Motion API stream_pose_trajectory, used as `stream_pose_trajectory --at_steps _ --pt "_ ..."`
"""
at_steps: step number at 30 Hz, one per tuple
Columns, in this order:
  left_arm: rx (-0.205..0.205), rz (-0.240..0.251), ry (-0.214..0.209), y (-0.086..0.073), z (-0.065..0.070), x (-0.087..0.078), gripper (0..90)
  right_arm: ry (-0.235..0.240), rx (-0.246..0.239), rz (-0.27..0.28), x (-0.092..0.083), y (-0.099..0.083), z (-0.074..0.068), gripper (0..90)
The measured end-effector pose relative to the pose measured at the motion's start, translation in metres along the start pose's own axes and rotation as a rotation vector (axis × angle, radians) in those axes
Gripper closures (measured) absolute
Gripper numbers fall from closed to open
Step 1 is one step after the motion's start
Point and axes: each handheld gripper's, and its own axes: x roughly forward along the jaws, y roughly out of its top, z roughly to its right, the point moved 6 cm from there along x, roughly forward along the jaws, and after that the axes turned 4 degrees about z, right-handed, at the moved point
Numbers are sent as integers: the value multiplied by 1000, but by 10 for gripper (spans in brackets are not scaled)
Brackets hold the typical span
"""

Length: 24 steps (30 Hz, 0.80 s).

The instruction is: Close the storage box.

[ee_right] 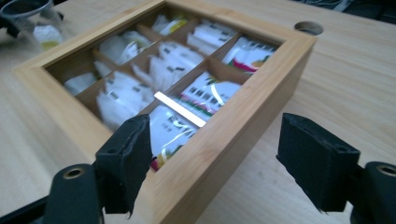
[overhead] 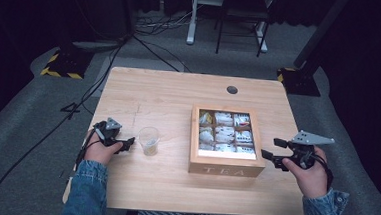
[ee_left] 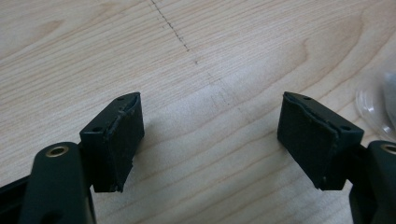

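Tea box (overhead: 226,166), wood w/ glass lid closed, sits right of table (overhead: 169,91) centre; nine compartments of tea bags under the glass. Right gripper (overhead: 268,149) just right of the box, jaws spread wide, box corner between them but untouched, nothing held. Left gripper (overhead: 130,143) left of the box, jaws released, empty, just beside one clear plastic cup (overhead: 149,140).
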Motion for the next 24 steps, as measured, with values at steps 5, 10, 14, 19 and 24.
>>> stream_pose_trajectory --at_steps 5,10,14,19,24 --pt "0 -1 11 -2 1 -2 234 -35 21 28 5 1 21 221" --pt "-4 0 8 -2 3 -3 231 -53 24 40 13 0 41 168" --pt "-5 1 9 -2 2 -3 231 -53 24 43 17 -3 54 164" --pt "-4 0 9 -2 2 -3 230 -82 76 25 24 -15 78 175" --pt "-4 0 9 -2 2 -3 230 -105 101 11 31 -29 96 182"
